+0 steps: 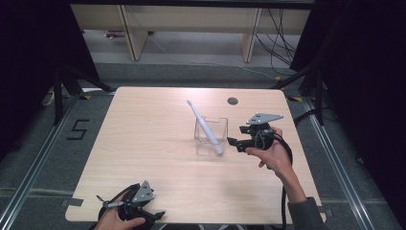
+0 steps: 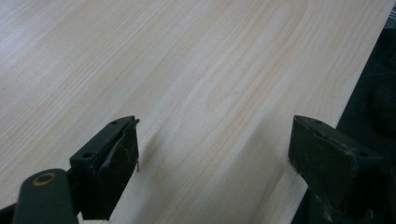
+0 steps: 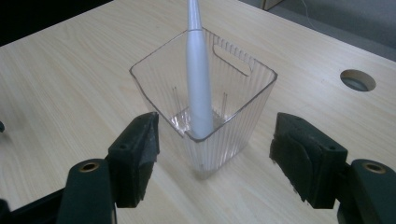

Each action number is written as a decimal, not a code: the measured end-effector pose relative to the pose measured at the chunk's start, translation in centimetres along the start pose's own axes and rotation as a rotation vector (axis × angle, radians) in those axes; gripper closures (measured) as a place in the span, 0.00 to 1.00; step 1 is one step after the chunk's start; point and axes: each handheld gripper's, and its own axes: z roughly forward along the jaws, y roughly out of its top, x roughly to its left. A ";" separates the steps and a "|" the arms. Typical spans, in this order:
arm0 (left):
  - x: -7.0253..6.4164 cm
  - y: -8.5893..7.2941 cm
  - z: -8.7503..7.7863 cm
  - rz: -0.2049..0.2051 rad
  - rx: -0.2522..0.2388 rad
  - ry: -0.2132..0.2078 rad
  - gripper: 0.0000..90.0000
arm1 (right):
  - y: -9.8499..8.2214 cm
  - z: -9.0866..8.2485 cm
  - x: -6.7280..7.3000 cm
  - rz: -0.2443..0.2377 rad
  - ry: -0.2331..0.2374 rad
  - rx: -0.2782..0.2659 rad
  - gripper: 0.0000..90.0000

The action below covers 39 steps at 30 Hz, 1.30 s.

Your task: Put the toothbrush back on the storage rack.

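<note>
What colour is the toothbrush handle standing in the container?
Pale grey-white, plain: the slim plastic toothbrush in the clear ribbed plastic container. Best seen in the right gripper view.

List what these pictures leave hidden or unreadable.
- Toothbrush: its head is cut off by the top edge of the right gripper view, and too small in the high view to make out bristles.
- Left gripper: the high view's bottom edge cuts off its hand.
- Clear container: walls barely visible in the high view, so its rim is hard to trace.

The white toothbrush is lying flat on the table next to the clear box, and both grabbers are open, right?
Not quite. The toothbrush stands leaning inside the clear box, as the right gripper view shows. Both the right gripper and left gripper are open.
</note>
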 end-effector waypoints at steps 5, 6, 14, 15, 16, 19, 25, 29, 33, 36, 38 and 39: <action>0.0 0.0 0.0 -0.006 -0.004 0.003 0.17 | -0.4 -0.3 0.1 0.015 -0.012 0.002 0.35; 0.0 0.0 0.0 -0.008 -0.004 0.002 0.17 | -0.4 -0.3 0.0 0.004 -0.014 0.001 0.35; 0.0 0.0 0.0 -0.005 0.001 0.002 0.17 | -0.8 -0.9 0.2 -0.001 -0.021 0.002 0.33; 0.0 0.0 0.0 -0.004 0.001 0.001 0.17 | -0.9 -0.9 0.2 0.005 -0.027 -0.006 0.32; 0.0 0.0 0.0 -0.002 0.000 0.001 0.17 | -0.9 -1.0 0.3 0.013 -0.017 0.007 0.31; 0.0 0.0 0.0 -0.003 0.001 0.003 0.17 | -1.1 -1.1 0.5 0.044 -0.019 0.014 0.25; 0.1 0.0 0.0 -0.002 0.007 -0.002 0.17 | -1.6 -1.3 0.6 0.031 -0.032 -0.009 0.22; 0.1 0.0 0.0 -0.004 0.008 -0.002 0.17 | -2.1 -1.4 1.0 0.046 -0.028 -0.008 0.22; 0.1 0.0 0.1 -0.005 0.008 -0.003 0.17 | -2.6 -1.4 1.3 0.050 -0.017 0.008 0.22; 0.1 0.0 0.0 -0.001 0.008 -0.003 0.17 | -3.0 -1.3 1.3 0.030 -0.016 0.018 0.22; 0.1 0.0 0.1 -0.006 0.008 -0.001 0.17 | -3.3 -1.1 1.4 0.030 -0.013 0.022 0.22; 0.1 0.0 0.1 -0.006 0.008 -0.001 0.17 | -3.4 -1.0 1.5 0.022 -0.013 0.024 0.22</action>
